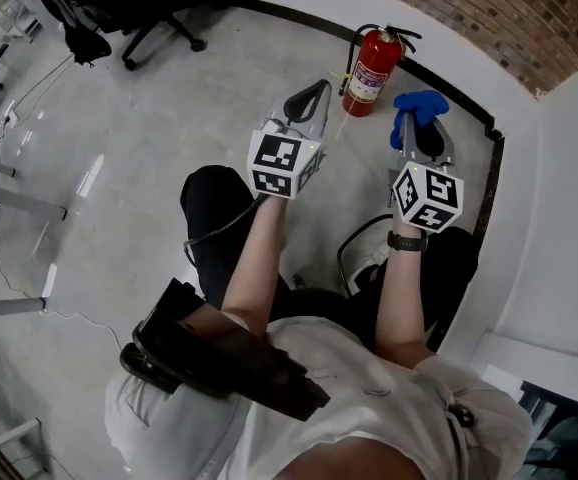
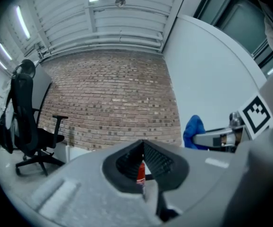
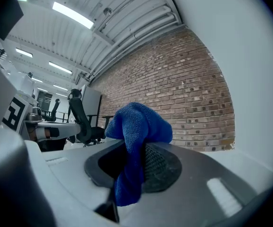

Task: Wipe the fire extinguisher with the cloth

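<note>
Head view: the red cylindrical fire extinguisher with the black hose and handle is stood upright at the far edge of the grey concrete floor, right at the foot of the curved white wall. The bunched blue microfibre cloth is pinched between the jaws of the right gripper, just beside the extinguisher but not touching it, so no wiping is under way yet by the look of it. In the right gripper view only a thin fold is seen clamped, with most of the cloth mushroomed out above the pads. The left gripper is held near the extinguisher's other side, tips brought together on nothing, a sliver of red visible past them. Things that could go wrong, as a guess: the extinguisher isn't braced by anything, so a firm sideways swipe could get it rocked or toppled unless it's steadied first. With so little cloth actually gripped, it could be dragged out of the jaws once it's rubbed against the cylinder. The loose bulk could also get snagged on the hose or the handle up top, and the pin area is probably best avoided.
</note>
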`<state>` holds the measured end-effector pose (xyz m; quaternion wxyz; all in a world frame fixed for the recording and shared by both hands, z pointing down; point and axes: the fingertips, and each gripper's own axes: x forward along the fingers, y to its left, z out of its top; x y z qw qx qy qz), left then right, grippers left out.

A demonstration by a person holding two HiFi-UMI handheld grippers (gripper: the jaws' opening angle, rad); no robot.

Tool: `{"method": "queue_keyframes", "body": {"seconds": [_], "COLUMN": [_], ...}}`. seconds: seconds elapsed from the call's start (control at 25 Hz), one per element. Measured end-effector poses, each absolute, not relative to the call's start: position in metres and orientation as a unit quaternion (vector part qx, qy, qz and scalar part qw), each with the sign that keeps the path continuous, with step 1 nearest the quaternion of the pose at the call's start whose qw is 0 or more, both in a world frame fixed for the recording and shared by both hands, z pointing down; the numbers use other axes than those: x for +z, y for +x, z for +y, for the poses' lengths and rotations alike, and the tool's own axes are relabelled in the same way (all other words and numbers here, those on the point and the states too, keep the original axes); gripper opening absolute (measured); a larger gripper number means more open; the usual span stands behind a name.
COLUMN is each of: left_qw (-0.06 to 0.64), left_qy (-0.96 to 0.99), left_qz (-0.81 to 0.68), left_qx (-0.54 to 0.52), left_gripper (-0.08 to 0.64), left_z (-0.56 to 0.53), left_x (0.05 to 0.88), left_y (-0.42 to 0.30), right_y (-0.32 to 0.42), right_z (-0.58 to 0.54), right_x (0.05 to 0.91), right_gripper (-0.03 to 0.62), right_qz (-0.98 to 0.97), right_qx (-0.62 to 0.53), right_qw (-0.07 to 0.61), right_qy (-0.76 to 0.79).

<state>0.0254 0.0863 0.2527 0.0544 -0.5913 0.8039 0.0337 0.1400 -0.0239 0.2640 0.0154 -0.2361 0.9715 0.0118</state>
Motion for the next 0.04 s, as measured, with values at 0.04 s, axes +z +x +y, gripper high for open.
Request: {"method": "queue_keyframes", "body": {"seconds": [0.04], "left_qw": [0.057], "left_qy": [-0.588], "left_qz": [0.806], "left_qx": [0.032], "left_gripper": [0.002], "left_z": [0.0886], "left_x": [0.2526], "left_y": [0.0192], "right_y": [0.1358], "right_z": [-0.0224], "right_x": [0.2625], "right_gripper": [0.077], "right_qz": [0.972], "right_qx": [0.014], "right_qw": [0.018], "right_qy": [-0.234]}}
